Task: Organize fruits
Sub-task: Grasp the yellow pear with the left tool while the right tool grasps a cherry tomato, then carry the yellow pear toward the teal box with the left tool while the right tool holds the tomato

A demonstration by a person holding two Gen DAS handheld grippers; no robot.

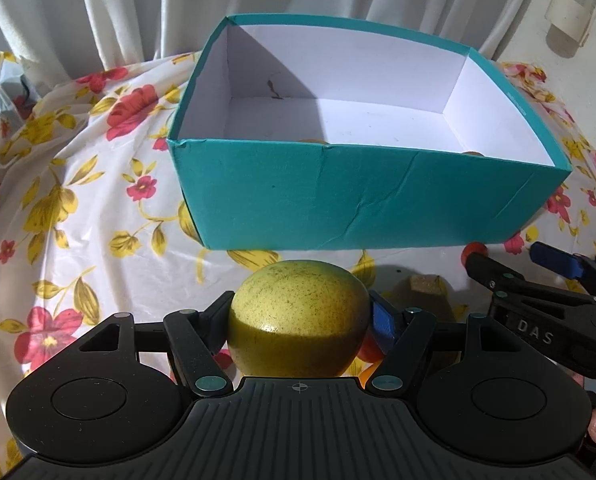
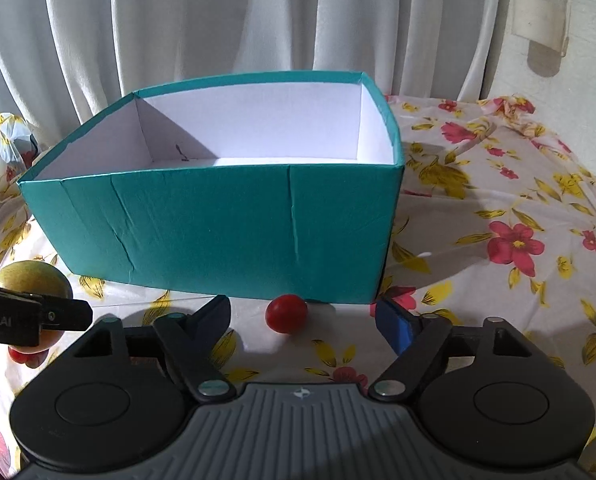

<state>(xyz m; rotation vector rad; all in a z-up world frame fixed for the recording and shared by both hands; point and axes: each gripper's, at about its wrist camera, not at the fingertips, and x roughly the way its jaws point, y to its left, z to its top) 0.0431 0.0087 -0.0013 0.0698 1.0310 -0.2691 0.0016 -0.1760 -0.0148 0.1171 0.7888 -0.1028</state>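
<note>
The left gripper (image 1: 299, 320) clamps its jaws on a yellow-green fruit (image 1: 298, 316) at 6 o'clock of the teal box (image 1: 361, 196); the right gripper (image 2: 301, 318) jaws gape around a red tomato (image 2: 286, 313) on the desk (image 2: 497, 280).

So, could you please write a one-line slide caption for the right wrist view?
Right gripper open around a small red fruit before the teal box.
</note>
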